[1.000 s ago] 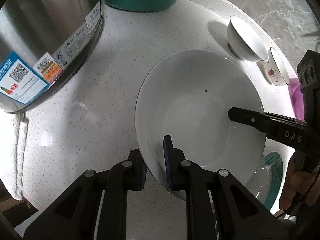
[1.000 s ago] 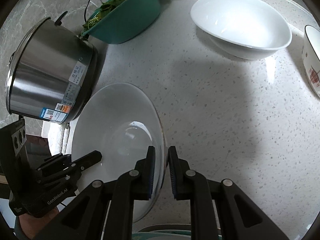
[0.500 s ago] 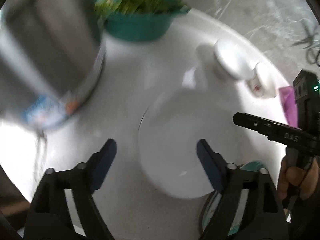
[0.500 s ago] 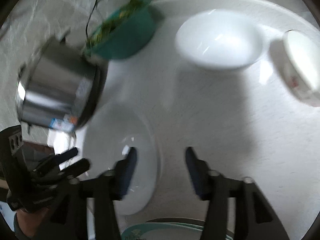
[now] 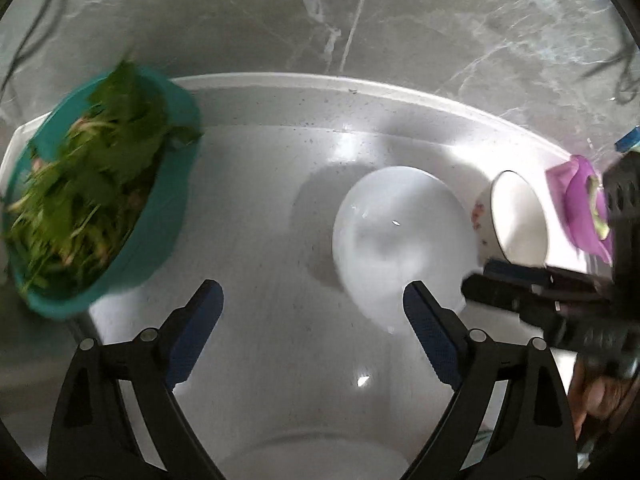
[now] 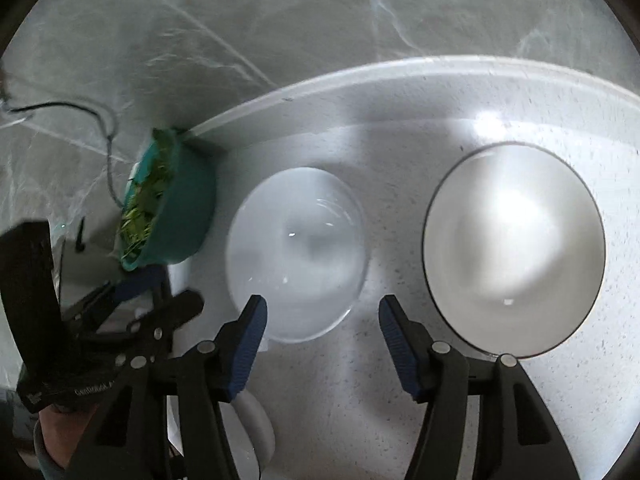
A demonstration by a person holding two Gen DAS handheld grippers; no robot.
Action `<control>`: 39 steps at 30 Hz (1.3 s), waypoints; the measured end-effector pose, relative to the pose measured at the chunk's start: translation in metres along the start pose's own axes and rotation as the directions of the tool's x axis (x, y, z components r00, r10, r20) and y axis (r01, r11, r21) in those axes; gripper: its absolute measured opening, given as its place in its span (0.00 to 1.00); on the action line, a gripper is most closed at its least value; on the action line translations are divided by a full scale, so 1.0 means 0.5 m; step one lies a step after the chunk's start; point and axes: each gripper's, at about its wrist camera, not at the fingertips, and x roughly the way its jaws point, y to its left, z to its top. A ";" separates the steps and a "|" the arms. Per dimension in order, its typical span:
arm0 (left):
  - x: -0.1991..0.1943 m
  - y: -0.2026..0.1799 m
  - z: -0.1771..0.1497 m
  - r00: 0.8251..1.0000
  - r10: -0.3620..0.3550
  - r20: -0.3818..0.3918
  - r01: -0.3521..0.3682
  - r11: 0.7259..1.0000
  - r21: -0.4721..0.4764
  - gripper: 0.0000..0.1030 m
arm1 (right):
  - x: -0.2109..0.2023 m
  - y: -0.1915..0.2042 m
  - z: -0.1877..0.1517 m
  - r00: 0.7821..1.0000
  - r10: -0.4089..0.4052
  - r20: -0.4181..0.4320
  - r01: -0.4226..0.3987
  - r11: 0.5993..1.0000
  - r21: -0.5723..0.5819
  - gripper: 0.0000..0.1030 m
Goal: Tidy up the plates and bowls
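Observation:
My left gripper [image 5: 310,292] hangs over the speckled white counter [image 5: 260,216], its jaws opening with nothing between them. Just beyond its right finger stands a plain white bowl [image 5: 400,240]; a patterned bowl [image 5: 516,216] sits right of that. The large white plate's rim [image 5: 320,452] shows below the fingers. My right gripper [image 6: 322,304] is also opening and holds nothing. It is close in front of the white bowl [image 6: 296,256], with a dark-rimmed bowl [image 6: 512,248] to the right. The views are blurred. Each gripper appears in the other's view: right gripper [image 5: 478,278], left gripper [image 6: 156,296].
A teal bowl of green leaves [image 5: 100,208] stands at the back left against the counter's raised edge, also the teal bowl [image 6: 172,208]. A purple item [image 5: 580,208] lies at the far right. A grey marbled wall [image 5: 360,20] rises behind the counter.
Both grippers let go of the large white plate's rim and opened wide. Both have risen and swung toward the back of the counter. The steel pot has left the views.

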 end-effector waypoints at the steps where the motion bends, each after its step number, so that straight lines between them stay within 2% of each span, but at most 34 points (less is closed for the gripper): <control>1: 0.010 0.001 0.006 1.000 0.002 -0.009 -0.002 1.000 0.006 0.89 | 0.007 0.000 -0.001 1.000 -0.003 -0.009 0.004 1.000 0.007 0.59; 8: 0.085 0.017 0.048 0.997 0.009 -0.074 -0.006 0.999 0.051 0.85 | 0.048 -0.023 0.014 0.999 -0.039 -0.037 0.042 0.995 0.091 0.57; 12: 0.124 0.013 0.059 0.995 0.009 -0.103 -0.003 0.998 0.065 0.59 | 0.061 0.002 0.031 0.998 -0.055 -0.031 0.057 0.996 0.067 0.54; 17: 0.142 0.016 0.061 0.993 -0.002 -0.118 0.012 0.996 0.084 0.43 | 0.080 0.021 0.040 0.996 -0.091 -0.025 0.092 0.995 0.035 0.44; 19: 0.145 0.010 0.058 0.993 -0.018 -0.114 0.029 0.995 0.094 0.31 | 0.090 0.026 0.044 0.993 -0.110 -0.030 0.111 0.994 0.025 0.35; 21: 0.151 -0.002 0.055 0.994 -0.018 -0.111 0.032 0.992 0.120 0.26 | 0.093 0.027 0.048 0.989 -0.143 -0.023 0.143 0.990 0.002 0.20; 22: 0.152 -0.008 0.052 0.994 -0.017 -0.108 0.031 0.991 0.130 0.22 | 0.098 0.028 0.049 0.988 -0.155 -0.026 0.155 0.988 -0.005 0.17; 23: 0.153 -0.014 0.051 0.994 -0.017 -0.105 0.032 0.990 0.140 0.20 | 0.105 0.026 0.051 0.986 -0.162 -0.030 0.162 0.987 -0.004 0.12; 24: 0.153 -0.017 0.054 0.995 -0.011 -0.101 0.026 0.989 0.145 0.19 | 0.112 0.023 0.051 0.985 -0.167 -0.037 0.167 0.986 -0.006 0.11; 30: 0.150 -0.017 0.055 0.996 -0.012 -0.086 0.025 0.988 0.149 0.18 | 0.121 0.032 0.048 0.985 -0.172 -0.011 0.172 0.985 -0.035 0.11; 39: 0.076 -0.008 0.042 0.999 -0.012 -0.053 0.019 0.990 0.143 0.17 | 0.087 0.035 0.029 0.989 -0.143 0.028 0.145 0.988 -0.051 0.11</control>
